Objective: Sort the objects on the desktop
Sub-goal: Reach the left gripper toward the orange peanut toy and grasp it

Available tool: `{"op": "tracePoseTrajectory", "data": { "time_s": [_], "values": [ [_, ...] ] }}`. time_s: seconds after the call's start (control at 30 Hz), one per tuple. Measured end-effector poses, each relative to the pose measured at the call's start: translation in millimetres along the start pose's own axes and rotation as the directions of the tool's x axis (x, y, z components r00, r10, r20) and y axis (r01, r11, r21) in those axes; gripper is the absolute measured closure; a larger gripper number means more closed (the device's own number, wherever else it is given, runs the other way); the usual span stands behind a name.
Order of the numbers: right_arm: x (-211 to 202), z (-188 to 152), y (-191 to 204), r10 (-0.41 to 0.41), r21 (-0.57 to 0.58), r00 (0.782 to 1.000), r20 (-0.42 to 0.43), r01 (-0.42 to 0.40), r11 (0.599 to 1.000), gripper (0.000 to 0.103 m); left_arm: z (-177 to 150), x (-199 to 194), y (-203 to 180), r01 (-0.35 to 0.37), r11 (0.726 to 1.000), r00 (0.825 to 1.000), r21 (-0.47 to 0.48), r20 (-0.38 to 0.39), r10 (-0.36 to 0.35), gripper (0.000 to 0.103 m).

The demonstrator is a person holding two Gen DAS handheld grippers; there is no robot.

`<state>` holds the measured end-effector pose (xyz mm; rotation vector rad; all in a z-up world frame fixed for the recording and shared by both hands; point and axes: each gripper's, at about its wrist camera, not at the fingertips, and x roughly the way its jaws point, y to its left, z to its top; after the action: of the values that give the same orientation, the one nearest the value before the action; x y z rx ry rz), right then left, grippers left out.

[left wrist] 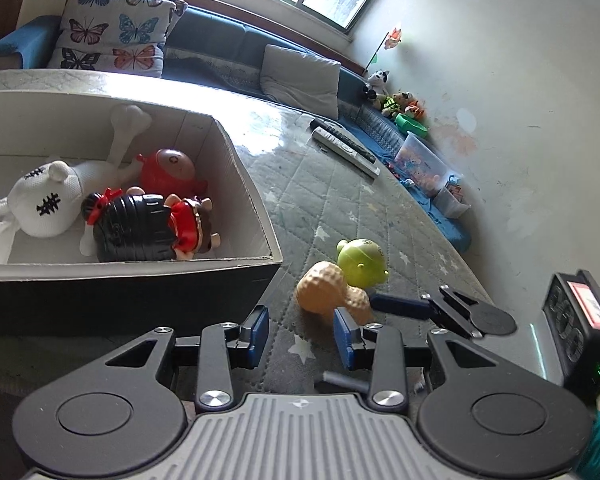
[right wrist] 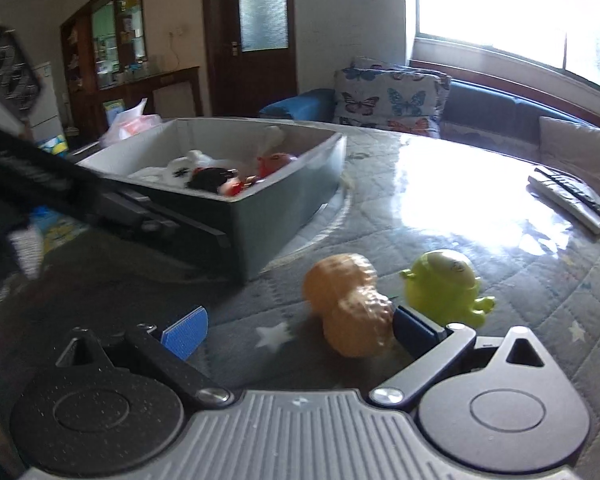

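Observation:
A tan peanut-shaped toy [left wrist: 332,290] lies on the quilted table cover beside a green round toy [left wrist: 362,262]. My left gripper [left wrist: 302,336] is open and empty, low over the cover just in front of the peanut. My right gripper [right wrist: 300,330] is open around the peanut toy [right wrist: 350,304]; its right pad [right wrist: 414,326] touches the peanut, its left pad [right wrist: 186,332] stands apart. The green toy [right wrist: 444,284] sits just behind the right pad. The right gripper also shows in the left wrist view [left wrist: 404,306]. A grey box [left wrist: 236,168] at the left holds several toys.
In the box lie a white plush [left wrist: 44,204], a black-and-red doll [left wrist: 148,226] and a red round toy [left wrist: 172,166]. Two remote controls [left wrist: 346,146] lie further back on the table. A sofa with butterfly cushions [left wrist: 112,32] stands behind. The box also appears in the right wrist view [right wrist: 260,208].

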<state>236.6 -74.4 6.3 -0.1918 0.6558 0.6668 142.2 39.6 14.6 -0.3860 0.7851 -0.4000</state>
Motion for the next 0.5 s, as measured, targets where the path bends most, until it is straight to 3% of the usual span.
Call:
{"op": "tracePoseTrajectory", "data": {
  "time_s": [0.17,0.5],
  "values": [
    [-4,0,9,0.017,-0.038,1.0,0.003,-0.017,0.999,0.003,0,6,1,0.009,1.0,1.0,-0.029,-0.005,-0.009,0.065],
    [19,5,-19,-0.047,0.049,0.999,-0.004,0.047,0.998,0.006,5,25,-9,0.038,0.998,0.999,-0.045,-0.019,-0.039,0.065]
  ]
}}
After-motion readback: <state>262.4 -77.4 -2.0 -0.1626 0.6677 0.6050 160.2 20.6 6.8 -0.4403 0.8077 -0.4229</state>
